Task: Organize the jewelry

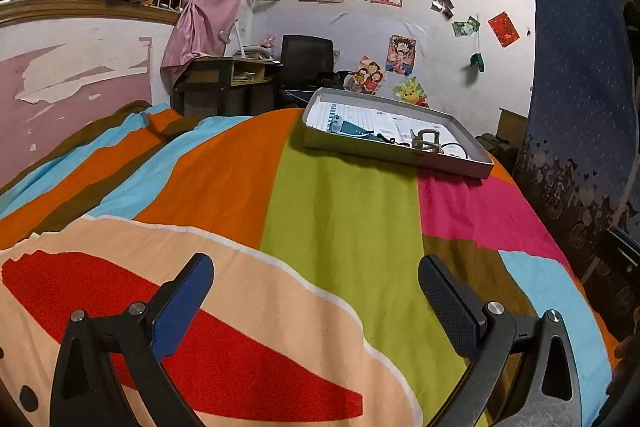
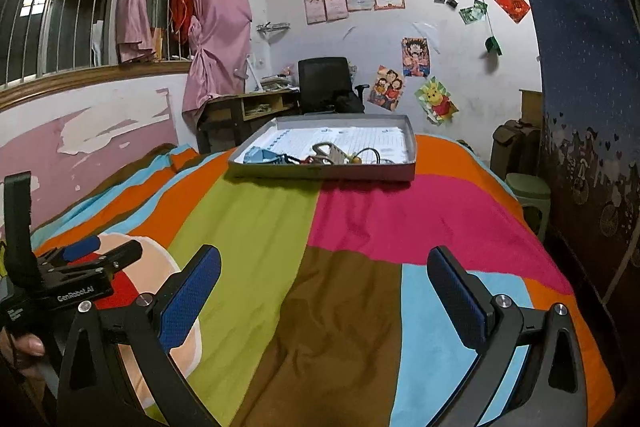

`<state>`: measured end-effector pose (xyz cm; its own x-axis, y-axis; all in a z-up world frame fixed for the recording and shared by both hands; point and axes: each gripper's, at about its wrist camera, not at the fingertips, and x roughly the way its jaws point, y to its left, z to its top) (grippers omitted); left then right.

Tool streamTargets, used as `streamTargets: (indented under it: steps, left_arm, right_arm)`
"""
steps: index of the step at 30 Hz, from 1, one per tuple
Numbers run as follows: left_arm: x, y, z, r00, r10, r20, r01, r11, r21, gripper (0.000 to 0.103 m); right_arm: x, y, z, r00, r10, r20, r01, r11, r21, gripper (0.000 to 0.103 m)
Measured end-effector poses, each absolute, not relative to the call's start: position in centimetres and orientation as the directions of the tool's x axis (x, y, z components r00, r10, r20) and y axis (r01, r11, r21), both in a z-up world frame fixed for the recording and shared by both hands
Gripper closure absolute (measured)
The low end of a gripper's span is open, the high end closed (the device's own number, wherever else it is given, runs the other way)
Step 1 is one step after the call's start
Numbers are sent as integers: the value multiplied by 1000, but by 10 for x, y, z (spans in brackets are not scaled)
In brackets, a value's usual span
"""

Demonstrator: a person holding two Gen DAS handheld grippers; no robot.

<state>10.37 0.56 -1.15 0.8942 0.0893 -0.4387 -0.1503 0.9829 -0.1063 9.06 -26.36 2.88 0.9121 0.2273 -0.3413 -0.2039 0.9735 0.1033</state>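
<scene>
A shallow grey box tray (image 1: 394,155) (image 2: 320,173) lined with white paper rests on the far part of the striped bedspread. Inside lie jewelry pieces: a metal buckle-like piece (image 1: 428,141) (image 2: 330,153), a blue item (image 1: 354,129) (image 2: 262,155), dark beads and a thin cord loop (image 2: 370,155). My left gripper (image 1: 316,291) hovers open over the near bedspread, nothing between its blue pads. My right gripper (image 2: 324,283) is also open and empty, well short of the tray. The left gripper body (image 2: 76,267) shows at the left of the right wrist view, held by a hand (image 2: 24,347).
The colourful bedspread (image 1: 340,227) (image 2: 348,219) covers the bed. Behind stand a desk (image 2: 256,107), a black chair (image 2: 326,85) and a poster-covered wall. A blue fabric wardrobe (image 2: 588,87) and green stool (image 2: 528,193) flank the right side. Pink curtains hang left.
</scene>
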Motion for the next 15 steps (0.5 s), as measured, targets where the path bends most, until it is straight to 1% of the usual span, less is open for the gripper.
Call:
streamTargets:
  steps: [8,15]
  left_arm:
    - [100,3,-14,892,101,-440,-150,985,-79,0]
    - [98,3,-17,888,108,-447,-155,985,-70,0]
  right_arm:
    - [98,-265,12,903,188,-385,-160,982,103,1]
    - [97,-256,12,909,181,-376,-166,983,73,1]
